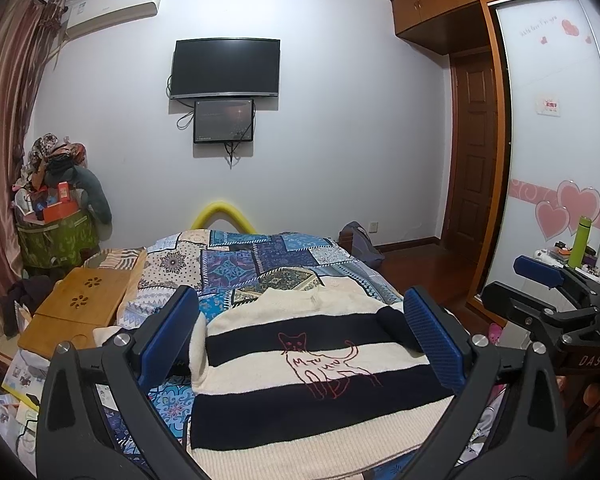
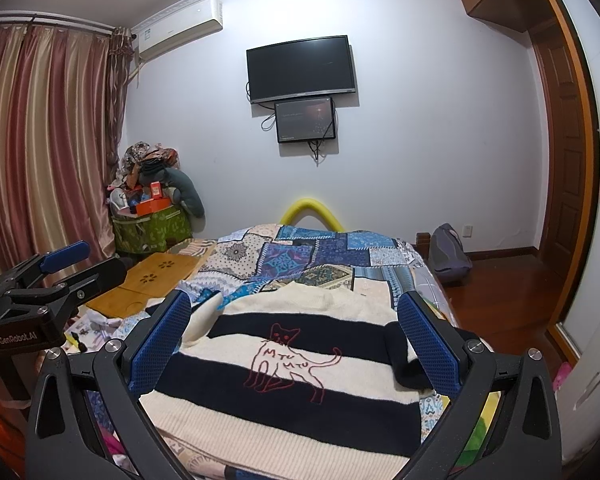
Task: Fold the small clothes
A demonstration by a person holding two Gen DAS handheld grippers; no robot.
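The left gripper (image 1: 302,344) hangs wide open above the sweater (image 1: 312,368), nothing between its blue pads, and the right gripper (image 2: 296,344) beside it is spread just as wide and just as empty. Neither touches the cloth.

From where they hover, the step looks like the first fold, not yet begun. To do it well, I'd say each gripper should drop to an outer edge of the garment, pinch both layers of knit cleanly without catching the quilt beneath, and lift together so the stripes stay level as the fabric swings over. The knit looks thick and soft, so a shallow bite may slip; a deeper pinch near a corner seems safer.

The sweater lies face up on the near end of the bed, hem toward the grippers and collar away. It is cream with broad dark bands, and a cat is stitched in red outline across the chest. Its sleeves appear already tucked in at the sides, though the gripper fingers hide part of them.

Under it spreads a blue patchwork quilt (image 1: 260,256). A bamboo tray (image 1: 80,304) sits just beside the bed on the left, and a television (image 2: 302,68) hangs on the far wall.
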